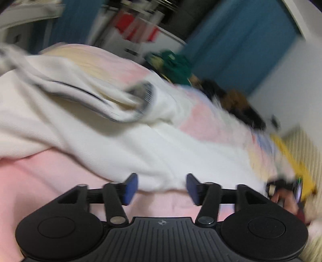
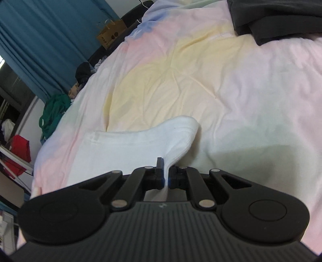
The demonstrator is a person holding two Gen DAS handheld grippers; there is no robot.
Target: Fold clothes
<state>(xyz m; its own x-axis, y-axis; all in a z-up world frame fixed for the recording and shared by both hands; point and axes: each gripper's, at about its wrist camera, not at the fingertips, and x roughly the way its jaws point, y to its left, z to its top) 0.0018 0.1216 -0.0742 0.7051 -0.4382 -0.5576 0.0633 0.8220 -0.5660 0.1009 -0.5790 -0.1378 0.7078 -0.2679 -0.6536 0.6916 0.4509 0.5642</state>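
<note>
A white garment [image 1: 140, 145] lies spread on the pastel bedspread [image 1: 30, 181], blurred by motion, with its collar and dark-trimmed cuff [image 1: 140, 98] bunched at the upper left. My left gripper [image 1: 162, 188] is open, its blue pads [image 1: 130, 188] just at the garment's near hem, holding nothing. In the right wrist view my right gripper [image 2: 165, 177] is shut on a fold of the white garment [image 2: 140, 141], which rises from the bedspread [image 2: 241, 90] into the jaws. The right gripper and hand also show at the far right of the left wrist view [image 1: 285, 189].
A dark folded garment [image 2: 281, 18] lies at the bed's far right corner. Green clothing [image 2: 54, 112] and dark items [image 2: 83, 70] lie along the bed's left edge by blue curtains [image 2: 40, 40]. A cardboard box [image 2: 110, 34] stands beyond the bed.
</note>
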